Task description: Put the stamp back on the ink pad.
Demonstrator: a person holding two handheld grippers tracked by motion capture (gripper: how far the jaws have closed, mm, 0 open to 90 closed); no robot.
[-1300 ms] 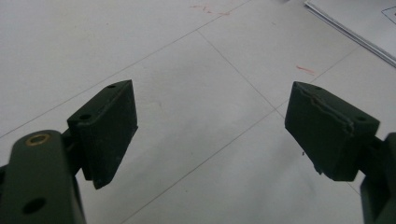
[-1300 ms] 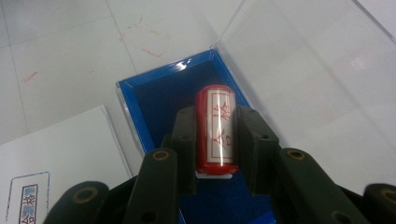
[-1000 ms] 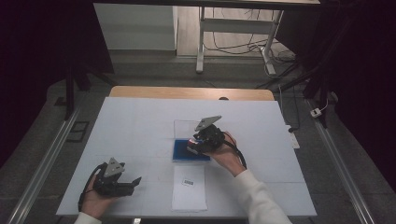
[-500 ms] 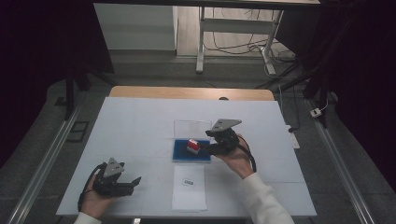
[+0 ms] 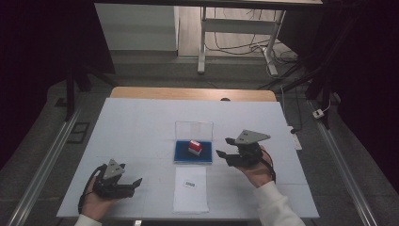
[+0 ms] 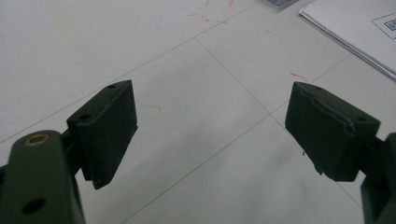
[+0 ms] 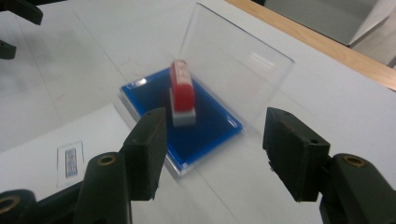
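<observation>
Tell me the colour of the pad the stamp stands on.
Deep blue: the ink pad under the red stamp, clearest in the right gripper view.

A white rectangular sheet of paper (image 5: 190,189) with a small printed label lies flat near the front edge of the white-covered table (image 5: 136,127). A light wooden strip (image 5: 193,93) runs along the table's far edge. Beyond it, on the grey floor (image 5: 155,66), stands a white metal frame (image 5: 235,33) with black cables (image 5: 235,44) looped beneath. Metal rails (image 5: 42,169) flank the table.
</observation>
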